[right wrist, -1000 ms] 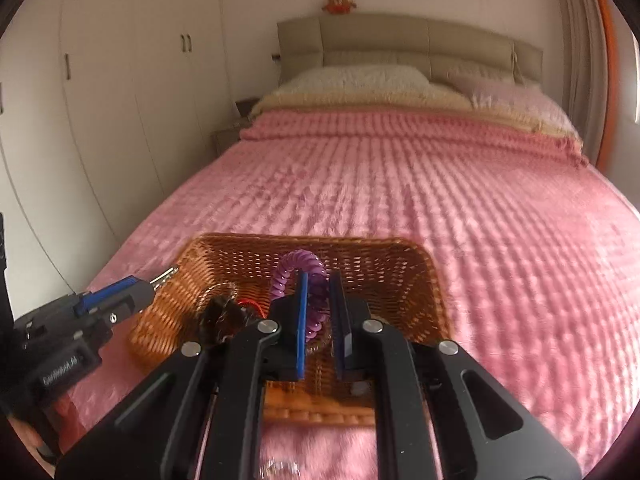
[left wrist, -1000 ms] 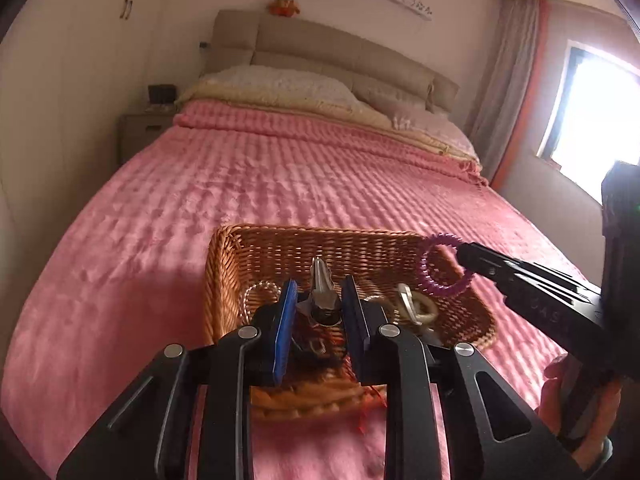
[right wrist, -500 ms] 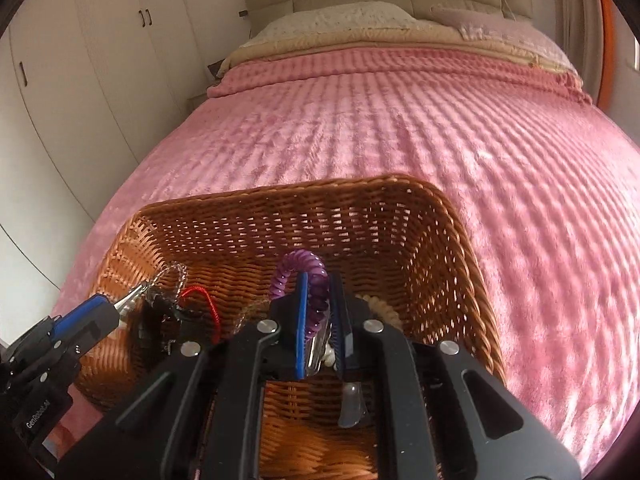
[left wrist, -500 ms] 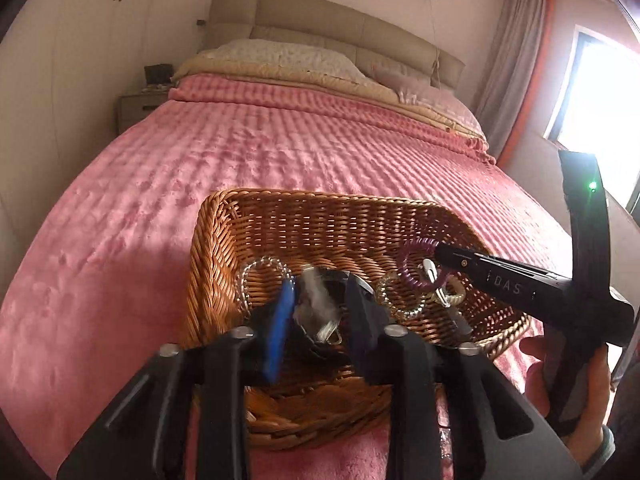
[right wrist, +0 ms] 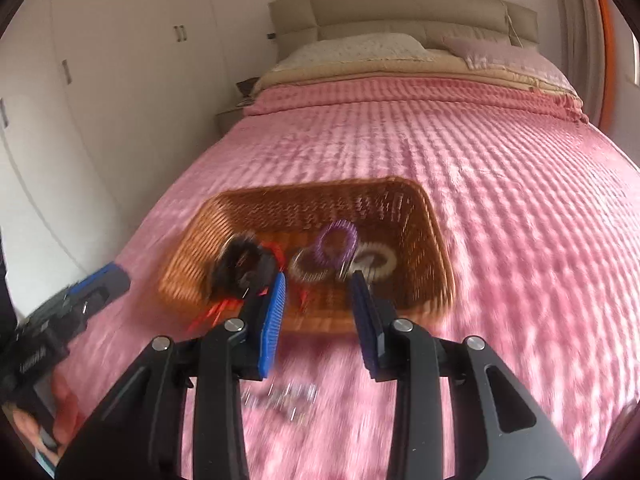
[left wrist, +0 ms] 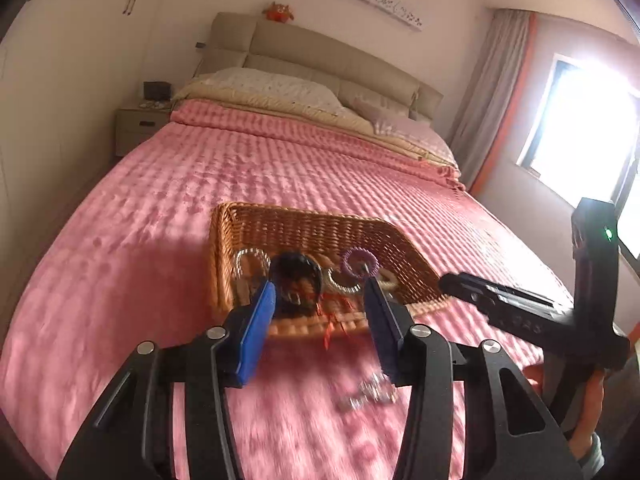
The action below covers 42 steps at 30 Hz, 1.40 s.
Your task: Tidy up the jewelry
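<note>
Two drops look finished: our purple coil ring (right wrist: pixel 335 243) lies in the wicker basket (left wrist: pixel 224 248) on the pink bedspread (right wrist: pixel 500 208). Our left gripper (left wrist: pixel 322 302) and right gripper (right wrist: pixel 320 292) have just been opening and hold nothing. Next we likely need the small silver pieces (right wrist: pixel 280 398) just before the basket.

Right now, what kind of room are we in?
A bedroom, most likely. There's a big bed with a pink blanket, pillows against a padded headboard, and a nightstand beside it.
</note>
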Each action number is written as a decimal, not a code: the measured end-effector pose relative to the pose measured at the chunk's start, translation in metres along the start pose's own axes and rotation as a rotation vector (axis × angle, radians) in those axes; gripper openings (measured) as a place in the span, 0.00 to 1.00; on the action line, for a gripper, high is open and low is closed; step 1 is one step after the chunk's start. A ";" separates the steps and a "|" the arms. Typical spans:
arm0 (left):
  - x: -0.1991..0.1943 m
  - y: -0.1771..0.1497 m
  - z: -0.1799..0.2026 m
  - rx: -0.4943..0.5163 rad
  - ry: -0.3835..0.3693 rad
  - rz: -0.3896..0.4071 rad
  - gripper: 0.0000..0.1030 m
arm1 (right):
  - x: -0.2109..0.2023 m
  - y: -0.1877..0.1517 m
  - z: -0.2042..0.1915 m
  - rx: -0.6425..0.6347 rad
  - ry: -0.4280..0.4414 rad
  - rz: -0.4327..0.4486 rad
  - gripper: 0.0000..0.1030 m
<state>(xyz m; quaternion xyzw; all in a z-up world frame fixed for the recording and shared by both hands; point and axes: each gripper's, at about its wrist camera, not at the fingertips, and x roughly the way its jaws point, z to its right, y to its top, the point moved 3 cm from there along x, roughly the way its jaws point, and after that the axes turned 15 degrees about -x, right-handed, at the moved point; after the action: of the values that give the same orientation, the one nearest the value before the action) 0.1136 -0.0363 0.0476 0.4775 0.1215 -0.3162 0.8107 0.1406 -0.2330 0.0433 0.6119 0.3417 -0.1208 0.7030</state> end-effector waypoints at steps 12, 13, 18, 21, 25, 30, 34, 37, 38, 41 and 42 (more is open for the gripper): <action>-0.046 -0.077 -0.012 -0.008 -0.006 -0.076 0.45 | -0.048 -0.123 -0.050 -0.064 0.020 -0.096 0.30; -0.045 -0.081 -0.014 -0.012 -0.005 -0.083 0.45 | -0.047 -0.130 -0.052 -0.062 0.027 -0.105 0.30; -0.035 -0.099 -0.024 -0.018 0.002 -0.141 0.44 | -0.037 -0.166 -0.067 -0.082 0.049 -0.168 0.30; -0.028 -0.106 -0.026 -0.012 0.010 -0.167 0.44 | -0.029 -0.174 -0.075 -0.106 0.031 -0.189 0.30; -0.018 -0.114 -0.027 0.007 0.016 -0.200 0.44 | -0.025 -0.171 -0.081 -0.143 0.006 -0.196 0.22; -0.005 -0.118 -0.018 0.043 0.007 -0.237 0.44 | -0.021 -0.168 -0.081 -0.175 -0.039 -0.208 0.14; 0.017 -0.112 0.000 0.116 -0.005 -0.280 0.44 | -0.015 -0.161 -0.056 -0.128 -0.097 -0.227 0.14; 0.037 -0.105 0.013 0.154 -0.010 -0.305 0.44 | -0.012 -0.156 -0.029 -0.055 -0.105 -0.226 0.14; 0.044 -0.103 0.016 0.166 -0.013 -0.315 0.44 | -0.010 -0.156 -0.022 -0.027 -0.096 -0.221 0.14; 0.069 -0.099 0.027 0.211 0.006 -0.331 0.44 | -0.007 -0.159 -0.007 0.044 -0.044 -0.204 0.14; 0.078 -0.099 0.030 0.228 0.012 -0.338 0.44 | -0.006 -0.160 -0.006 0.058 -0.028 -0.199 0.14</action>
<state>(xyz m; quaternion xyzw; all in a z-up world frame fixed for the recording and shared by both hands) 0.1086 -0.1266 -0.0446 0.5409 0.1680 -0.4567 0.6860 0.0402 -0.2647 -0.0778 0.5932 0.3871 -0.2083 0.6744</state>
